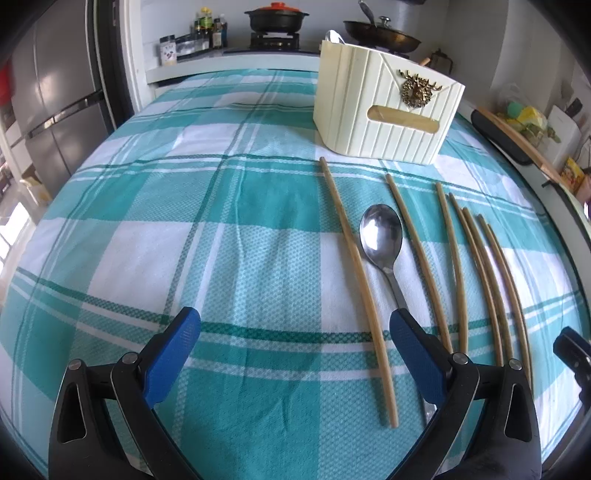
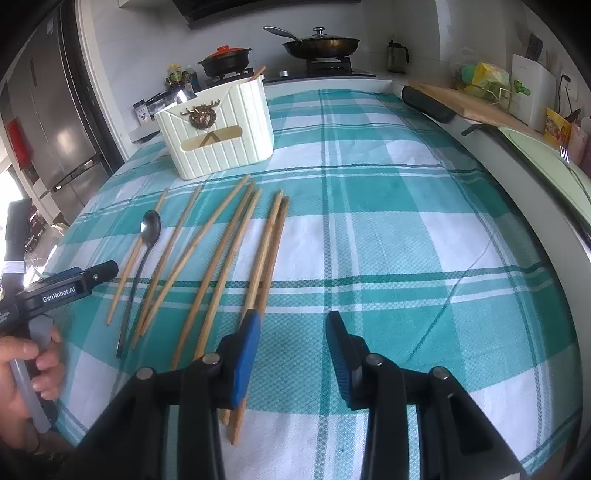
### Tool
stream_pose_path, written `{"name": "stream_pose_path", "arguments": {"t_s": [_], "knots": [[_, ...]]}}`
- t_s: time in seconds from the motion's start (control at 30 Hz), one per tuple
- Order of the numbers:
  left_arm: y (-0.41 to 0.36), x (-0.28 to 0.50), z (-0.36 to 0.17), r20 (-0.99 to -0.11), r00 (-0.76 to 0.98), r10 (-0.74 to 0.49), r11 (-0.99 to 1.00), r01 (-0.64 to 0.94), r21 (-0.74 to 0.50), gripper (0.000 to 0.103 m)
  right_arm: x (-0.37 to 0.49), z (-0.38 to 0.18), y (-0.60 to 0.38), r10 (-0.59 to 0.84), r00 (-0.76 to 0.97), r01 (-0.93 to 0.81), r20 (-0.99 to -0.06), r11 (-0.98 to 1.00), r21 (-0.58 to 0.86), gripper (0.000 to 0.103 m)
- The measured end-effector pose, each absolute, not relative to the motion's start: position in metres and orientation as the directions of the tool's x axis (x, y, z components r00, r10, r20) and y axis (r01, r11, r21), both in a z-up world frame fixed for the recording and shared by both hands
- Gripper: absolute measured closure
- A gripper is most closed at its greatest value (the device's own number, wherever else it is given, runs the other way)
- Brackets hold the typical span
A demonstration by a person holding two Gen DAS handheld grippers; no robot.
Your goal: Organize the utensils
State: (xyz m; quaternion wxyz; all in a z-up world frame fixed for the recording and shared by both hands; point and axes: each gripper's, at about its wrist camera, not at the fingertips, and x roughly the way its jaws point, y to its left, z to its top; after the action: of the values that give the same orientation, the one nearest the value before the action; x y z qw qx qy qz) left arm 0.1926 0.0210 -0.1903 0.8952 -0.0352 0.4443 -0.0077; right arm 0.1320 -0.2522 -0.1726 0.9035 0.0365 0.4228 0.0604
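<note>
A cream ribbed utensil holder (image 1: 384,107) with a brass stag emblem stands at the back of the table; it also shows in the right wrist view (image 2: 218,129), with a spoon and a chopstick in it. Several wooden chopsticks (image 1: 358,273) lie side by side in front of it, also in the right wrist view (image 2: 218,266). A metal spoon (image 1: 382,240) lies among them, bowl toward the holder (image 2: 149,229). My left gripper (image 1: 295,328) is open and empty, low over the cloth, its right finger over the spoon's handle. My right gripper (image 2: 291,332) is open and empty, just right of the rightmost chopsticks.
A teal and white checked cloth (image 1: 184,221) covers the table. Behind are a stove with a black pot (image 1: 275,18) and a pan (image 2: 321,44), spice jars, a fridge (image 1: 48,92) at left, and a cutting board (image 2: 476,107) and clutter at right.
</note>
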Motion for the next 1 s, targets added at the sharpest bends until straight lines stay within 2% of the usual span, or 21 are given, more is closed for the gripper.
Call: {"name": "stream_pose_path", "arguments": {"t_s": [0.2,0.27,0.5,0.6,0.73,1.0], "knots": [[0.012,0.202,-0.199,-0.801,0.599,0.013,1.000,-0.017,0.004,0.001,0.134,-0.171,-0.252,0.140,0.636,-0.084,-0.759,0.990,0.113,0.066],[0.013,0.204,-0.201,-0.805,0.593,0.010,1.000,-0.019,-0.001,0.001,0.135,-0.171,-0.253,0.140,0.634,-0.083,-0.761,0.990,0.112,0.072],[0.015,0.205,-0.202,-0.808,0.590,0.010,1.000,-0.019,-0.001,0.001,0.153,-0.176,-0.253,0.171,0.601,-0.107,-0.781,0.985,0.133,0.074],[0.014,0.206,-0.202,-0.808,0.589,0.019,1.000,-0.014,0.013,0.001,0.164,-0.181,-0.247,0.194,0.578,-0.134,-0.792,0.981,0.143,0.081],[0.014,0.206,-0.201,-0.805,0.593,0.035,0.999,-0.010,0.036,0.001,0.179,-0.190,-0.236,0.213,0.544,-0.168,-0.812,0.975,0.143,0.084],[0.016,0.204,-0.199,-0.811,0.585,-0.007,1.000,0.019,0.006,0.016,0.187,-0.193,-0.229,0.189,0.502,-0.207,-0.844,0.974,0.095,0.087]]}}
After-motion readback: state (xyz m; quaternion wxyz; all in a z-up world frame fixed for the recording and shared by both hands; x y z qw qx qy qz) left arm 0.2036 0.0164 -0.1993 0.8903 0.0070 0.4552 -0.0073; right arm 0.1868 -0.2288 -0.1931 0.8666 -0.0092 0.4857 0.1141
